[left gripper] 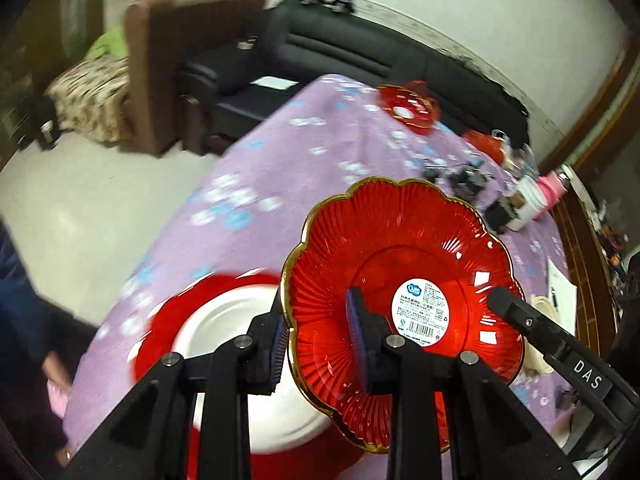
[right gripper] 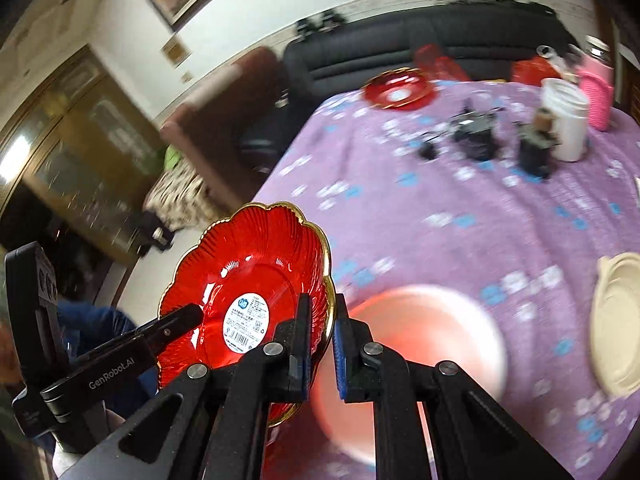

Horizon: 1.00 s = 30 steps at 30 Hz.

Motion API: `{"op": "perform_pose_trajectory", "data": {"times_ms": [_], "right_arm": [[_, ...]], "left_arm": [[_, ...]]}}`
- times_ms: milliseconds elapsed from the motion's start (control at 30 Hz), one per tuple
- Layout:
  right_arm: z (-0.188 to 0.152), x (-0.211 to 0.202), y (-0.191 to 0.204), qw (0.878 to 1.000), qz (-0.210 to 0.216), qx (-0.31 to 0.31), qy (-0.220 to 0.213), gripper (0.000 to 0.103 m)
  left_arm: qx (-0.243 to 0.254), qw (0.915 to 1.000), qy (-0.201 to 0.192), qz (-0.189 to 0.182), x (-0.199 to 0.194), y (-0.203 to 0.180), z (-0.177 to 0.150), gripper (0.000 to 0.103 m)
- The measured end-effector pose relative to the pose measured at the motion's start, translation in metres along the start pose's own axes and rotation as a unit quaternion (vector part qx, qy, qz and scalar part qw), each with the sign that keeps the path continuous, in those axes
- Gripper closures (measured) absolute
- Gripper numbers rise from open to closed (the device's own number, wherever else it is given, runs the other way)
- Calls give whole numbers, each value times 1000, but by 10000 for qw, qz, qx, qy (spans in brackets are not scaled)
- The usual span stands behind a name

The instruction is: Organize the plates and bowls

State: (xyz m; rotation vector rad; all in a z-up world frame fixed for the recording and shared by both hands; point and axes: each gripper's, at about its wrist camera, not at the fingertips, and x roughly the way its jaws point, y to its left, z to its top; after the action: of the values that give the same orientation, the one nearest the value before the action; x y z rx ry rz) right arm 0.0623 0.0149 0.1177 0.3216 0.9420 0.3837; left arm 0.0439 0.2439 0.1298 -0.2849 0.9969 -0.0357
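Observation:
A red glass flower-shaped plate with a gold rim and a white label is held in the air, tilted, by both grippers. My left gripper is shut on its left rim. My right gripper is shut on its right rim; the plate also shows in the right wrist view. Below it a red-and-white plate lies on the purple tablecloth, blurred in the right wrist view. A second red glass plate sits at the table's far end and shows in the right wrist view too.
A cream plate lies at the right edge. A white cup, a pink basket and small black objects stand at the far right of the table. A black sofa stands beyond it.

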Motion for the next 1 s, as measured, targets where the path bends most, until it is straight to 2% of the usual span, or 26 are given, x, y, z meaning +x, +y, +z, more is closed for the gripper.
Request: {"op": "perform_pose_trajectory", "data": {"times_ms": [233, 500, 600, 633, 700, 800, 900, 967, 1000], "right_arm": [[-41, 42, 35, 9988, 17, -159, 463, 92], [-58, 69, 34, 9976, -70, -107, 684, 90], [-60, 69, 38, 9980, -211, -255, 534, 89], [-60, 68, 40, 9978, -300, -405, 431, 89], [-61, 65, 45, 9974, -296, -591, 283, 79], [-64, 52, 45, 9981, -167, -591, 55, 65], [-67, 28, 44, 9979, -110, -580, -281, 65], [-76, 6, 41, 9960, -132, -667, -581, 65], [-80, -3, 39, 9949, -158, -699, -708, 63]], "left_arm": [[-290, 9989, 59, 355, 5, 54, -34, 76], [-282, 9979, 104, 575, 24, 66, -42, 76], [-186, 9972, -81, 717, 20, 64, -43, 71], [-152, 9971, -135, 730, 18, 63, -44, 65], [-133, 9968, -244, 743, 13, 62, -44, 56], [-88, 9962, -445, 746, 2, 60, -47, 54], [-85, 9955, -662, 668, -17, 55, -55, 54], [15, 9932, -948, 679, -36, 44, -66, 48], [60, 9911, -1111, 728, -45, 39, -72, 40]]}}
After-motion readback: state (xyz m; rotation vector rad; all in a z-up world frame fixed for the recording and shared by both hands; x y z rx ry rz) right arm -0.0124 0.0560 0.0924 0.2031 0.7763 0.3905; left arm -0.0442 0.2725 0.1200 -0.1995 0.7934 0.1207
